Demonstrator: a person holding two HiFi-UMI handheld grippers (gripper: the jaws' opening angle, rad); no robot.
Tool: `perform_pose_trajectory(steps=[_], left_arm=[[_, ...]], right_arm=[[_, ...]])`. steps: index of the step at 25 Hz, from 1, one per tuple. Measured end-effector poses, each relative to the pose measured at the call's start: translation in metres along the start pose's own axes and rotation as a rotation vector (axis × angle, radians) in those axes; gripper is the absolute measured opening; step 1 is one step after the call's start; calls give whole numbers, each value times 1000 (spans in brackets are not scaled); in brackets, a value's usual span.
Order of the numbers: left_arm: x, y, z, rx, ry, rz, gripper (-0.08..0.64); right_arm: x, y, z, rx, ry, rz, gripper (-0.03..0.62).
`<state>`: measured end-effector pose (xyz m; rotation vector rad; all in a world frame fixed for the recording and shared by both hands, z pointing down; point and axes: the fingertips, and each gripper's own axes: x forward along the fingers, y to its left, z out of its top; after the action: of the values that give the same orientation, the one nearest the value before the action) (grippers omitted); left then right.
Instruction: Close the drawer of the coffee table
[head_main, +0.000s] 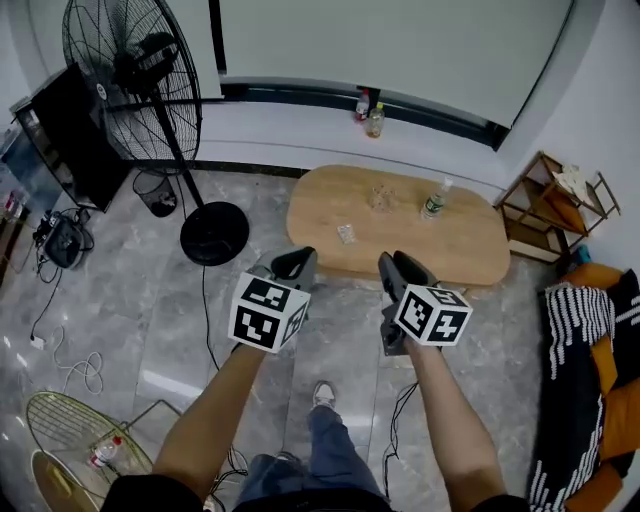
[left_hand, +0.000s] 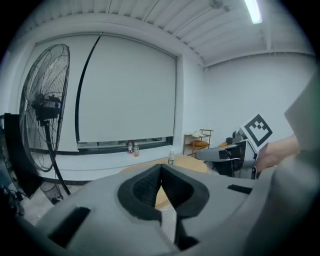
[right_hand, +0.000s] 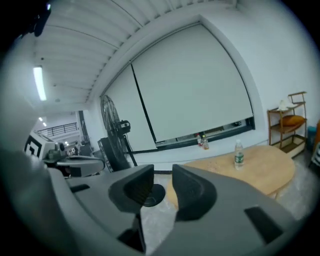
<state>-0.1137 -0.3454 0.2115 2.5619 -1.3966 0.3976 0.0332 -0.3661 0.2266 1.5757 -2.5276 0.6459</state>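
The oval wooden coffee table (head_main: 400, 225) stands on the grey floor ahead of me; no drawer shows in any view. On its top are a plastic bottle (head_main: 433, 200), a small glass object (head_main: 380, 198) and a small packet (head_main: 346, 233). Both grippers are held up in the air in front of the table's near edge, touching nothing. My left gripper (head_main: 293, 265) is shut, its black pads meeting at the tips (left_hand: 160, 172) with nothing in them. My right gripper (head_main: 400, 270) stands slightly open (right_hand: 163, 182), a narrow empty gap between its pads. The table (right_hand: 260, 165) lies beyond it.
A tall standing fan (head_main: 140, 80) with a round black base (head_main: 214, 233) is left of the table, beside a black screen (head_main: 65, 135) and a waste bin (head_main: 157, 192). A wooden shelf (head_main: 555, 205) and striped cushions (head_main: 590, 370) are at the right. Cables and a wire basket (head_main: 75, 430) lie at the near left.
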Motion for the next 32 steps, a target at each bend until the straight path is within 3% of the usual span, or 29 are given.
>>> perform_pose_trajectory(steps=[7, 12, 13, 18, 32], left_arm=[[-79, -9, 56, 13, -49, 69, 6], [-117, -14, 77, 7, -85, 101, 6], [-122, -16, 79, 5, -92, 106, 7], [-142, -23, 85, 24, -102, 113, 6], [-160, -17, 79, 36, -96, 132, 6]], right_arm=[[-58, 71, 63, -133, -48, 48, 80], [-88, 100, 80, -228, -48, 62, 33], [-93, 103, 80, -245, -47, 65, 7], [-113, 114, 85, -311, -56, 74, 5], [-125, 120, 88, -340, -85, 54, 5]])
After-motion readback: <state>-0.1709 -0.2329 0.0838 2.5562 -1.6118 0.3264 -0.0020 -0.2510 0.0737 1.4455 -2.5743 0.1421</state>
